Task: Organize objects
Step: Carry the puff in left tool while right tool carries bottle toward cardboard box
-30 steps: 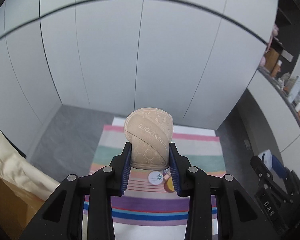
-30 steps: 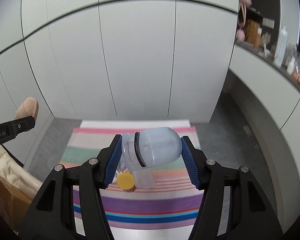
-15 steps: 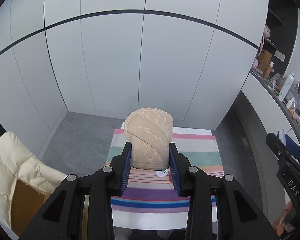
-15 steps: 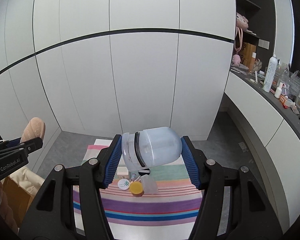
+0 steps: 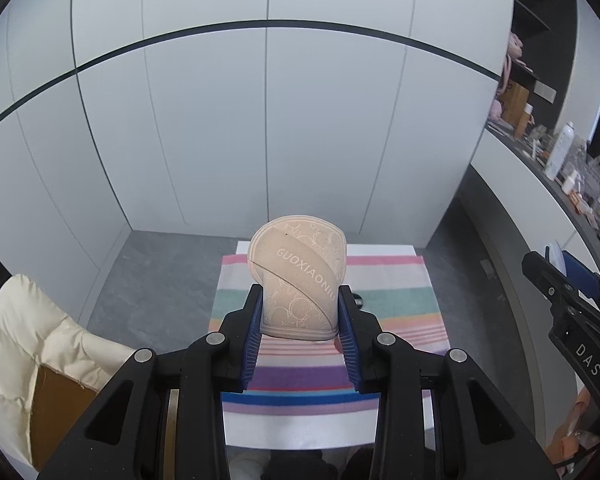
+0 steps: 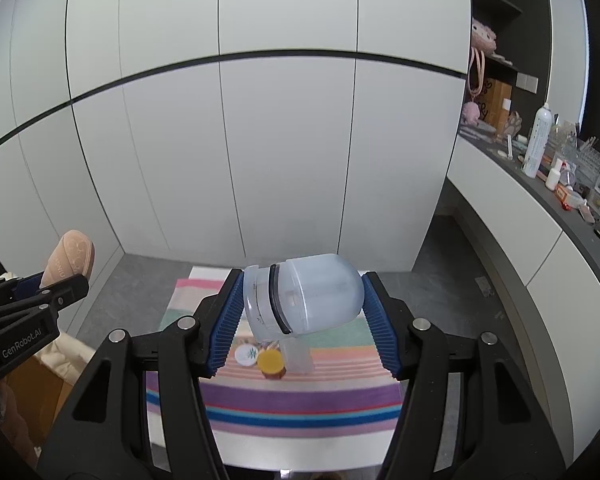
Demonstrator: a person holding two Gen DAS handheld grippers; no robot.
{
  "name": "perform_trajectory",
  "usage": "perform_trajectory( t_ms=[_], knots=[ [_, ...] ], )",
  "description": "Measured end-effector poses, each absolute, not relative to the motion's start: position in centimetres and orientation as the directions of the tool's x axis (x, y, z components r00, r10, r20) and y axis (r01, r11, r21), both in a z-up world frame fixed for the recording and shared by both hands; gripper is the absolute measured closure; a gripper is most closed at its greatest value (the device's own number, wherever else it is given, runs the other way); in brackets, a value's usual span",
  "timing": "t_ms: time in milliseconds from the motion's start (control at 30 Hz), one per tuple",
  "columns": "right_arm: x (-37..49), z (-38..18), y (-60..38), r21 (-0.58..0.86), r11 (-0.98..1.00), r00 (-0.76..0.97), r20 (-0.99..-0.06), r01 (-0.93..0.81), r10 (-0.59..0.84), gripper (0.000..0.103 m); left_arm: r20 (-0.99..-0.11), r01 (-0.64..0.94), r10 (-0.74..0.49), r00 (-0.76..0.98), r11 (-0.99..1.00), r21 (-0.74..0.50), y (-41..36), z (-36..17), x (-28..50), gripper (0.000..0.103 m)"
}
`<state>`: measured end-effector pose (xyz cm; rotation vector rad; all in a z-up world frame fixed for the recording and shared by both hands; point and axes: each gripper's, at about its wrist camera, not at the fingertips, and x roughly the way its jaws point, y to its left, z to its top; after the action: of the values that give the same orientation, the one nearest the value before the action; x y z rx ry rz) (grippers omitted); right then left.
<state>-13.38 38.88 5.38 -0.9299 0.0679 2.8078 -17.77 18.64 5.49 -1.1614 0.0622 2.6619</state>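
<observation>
- Left gripper [image 5: 299, 328]: blue ribbed pads clamped on both sides of a tan pouch [image 5: 298, 282], held upright, well above the table.
- Pouch: soft-looking, rounded top, embossed pattern, diagonal band printed "GUOXIAONIU".
- Right gripper [image 6: 302, 322]: pads clamped on a container [image 6: 304, 300] lying sideways between them, also held high above the table.
- Container: translucent bluish plastic, domed end toward the right pad, dark ring near the other end; contents cannot be made out.
- Below, a striped cloth [image 6: 296, 404] on the white table [image 6: 300, 446]. On the cloth: a white round lid [image 6: 247, 355], a yellow-capped jar [image 6: 271, 363], a small clear box [image 6: 297, 356], close together.
- Progress, my reading: two items are picked up and in transit; neither is placed. At least three small items remain on the cloth. No destination is identifiable in either view.
- Cream padded fabric [image 5: 24, 344] over a brown box at the left edge; purpose unclear.
- Cluttered counter [image 6: 540, 188] at the right, well apart from the work area.
</observation>
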Motion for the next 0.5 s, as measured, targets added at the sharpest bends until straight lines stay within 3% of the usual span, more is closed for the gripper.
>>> perform_trajectory(
  t_ms=[500],
  knots=[
    [-4.3,3.4,37.9,0.054,-0.995,-0.764,-0.645,-0.083,0.029,0.042,-0.703,-0.308,0.228,-0.674,-0.951,-0.014,15.7,4.6,-8.1,0.067]
  ],
)
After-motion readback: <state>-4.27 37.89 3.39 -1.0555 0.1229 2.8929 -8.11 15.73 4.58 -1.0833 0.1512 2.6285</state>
